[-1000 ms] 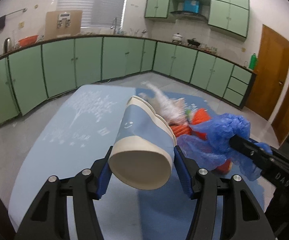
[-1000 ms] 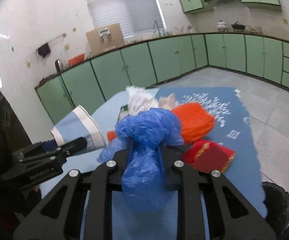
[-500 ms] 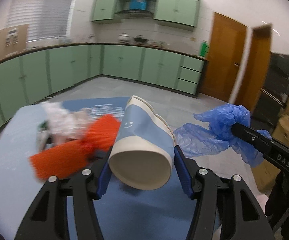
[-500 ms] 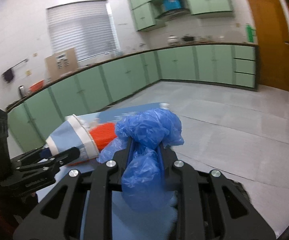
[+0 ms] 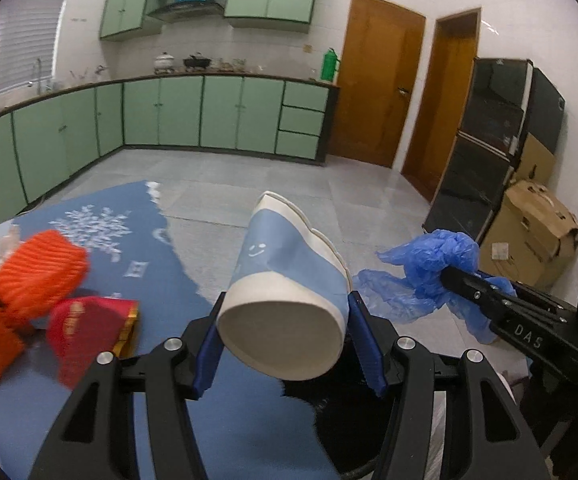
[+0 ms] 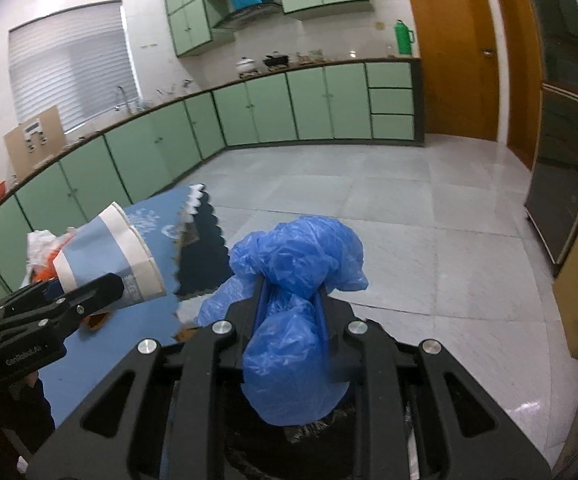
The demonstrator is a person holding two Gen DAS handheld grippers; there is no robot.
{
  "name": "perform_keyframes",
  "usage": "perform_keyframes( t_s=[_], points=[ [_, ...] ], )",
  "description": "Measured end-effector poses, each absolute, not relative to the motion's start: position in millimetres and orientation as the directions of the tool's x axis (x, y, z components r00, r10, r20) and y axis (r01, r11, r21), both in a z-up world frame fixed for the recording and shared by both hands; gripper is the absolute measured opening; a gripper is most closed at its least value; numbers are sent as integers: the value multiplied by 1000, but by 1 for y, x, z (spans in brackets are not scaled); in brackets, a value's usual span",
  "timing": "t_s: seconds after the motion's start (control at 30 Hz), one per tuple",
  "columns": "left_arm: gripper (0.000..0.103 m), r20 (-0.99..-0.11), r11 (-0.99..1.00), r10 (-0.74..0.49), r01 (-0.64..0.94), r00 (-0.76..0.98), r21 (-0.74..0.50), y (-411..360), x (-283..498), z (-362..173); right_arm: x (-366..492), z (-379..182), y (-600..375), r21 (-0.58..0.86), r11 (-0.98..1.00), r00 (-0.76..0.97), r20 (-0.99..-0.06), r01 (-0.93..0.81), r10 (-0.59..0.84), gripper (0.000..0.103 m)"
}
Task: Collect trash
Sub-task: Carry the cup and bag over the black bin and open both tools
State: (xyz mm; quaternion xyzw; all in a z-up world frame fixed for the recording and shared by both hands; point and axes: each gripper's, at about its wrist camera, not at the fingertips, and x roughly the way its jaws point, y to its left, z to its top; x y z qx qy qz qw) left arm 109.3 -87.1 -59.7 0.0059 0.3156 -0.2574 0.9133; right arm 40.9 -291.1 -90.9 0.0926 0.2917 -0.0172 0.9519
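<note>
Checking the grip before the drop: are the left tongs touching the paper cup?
Touching. Left wrist view: both pads of the left tongs press the paper cup's sides.

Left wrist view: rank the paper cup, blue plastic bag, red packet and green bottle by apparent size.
1. Paper cup, nearest the camera
2. Blue plastic bag and red packet, too alike to rank
3. Green bottle, far away

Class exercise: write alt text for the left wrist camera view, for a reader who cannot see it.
The left gripper clamps a tilted blue-and-white paper cup, base toward the camera, while the right gripper beside it pinches crumpled blue plastic. Orange and red trash lies on a blue tablecloth.
</note>
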Motion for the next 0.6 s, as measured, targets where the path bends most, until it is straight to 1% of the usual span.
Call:
perform_keyframes(
  t_s=[0.2, 0.4, 0.5, 0.57, 0.6],
  points=[
    [57, -625, 852, -481, 495, 615, -169, -112, 122, -78, 46, -117, -302, 140, 977, 791, -611, 163, -44, 21],
    [57, -652, 841, -482, 516, 585, -159, -131, 130, -87, 53, -137, -311, 145, 966, 751, -657, 213, -67, 22],
    [58, -667, 834, -486, 528, 564, -161, -138, 135, -90, 54, -145, -316, 151, 962, 734, -676, 228, -68, 27],
    [59, -678, 828, -491, 534, 547, -168, -140, 137, -93, 55, -150, -318, 149, 960, 722, -689, 239, -73, 34],
    [63, -684, 826, -495, 535, 536, -178, -140, 138, -94, 54, -153, -319, 148, 958, 717, -693, 247, -77, 40]
  ],
)
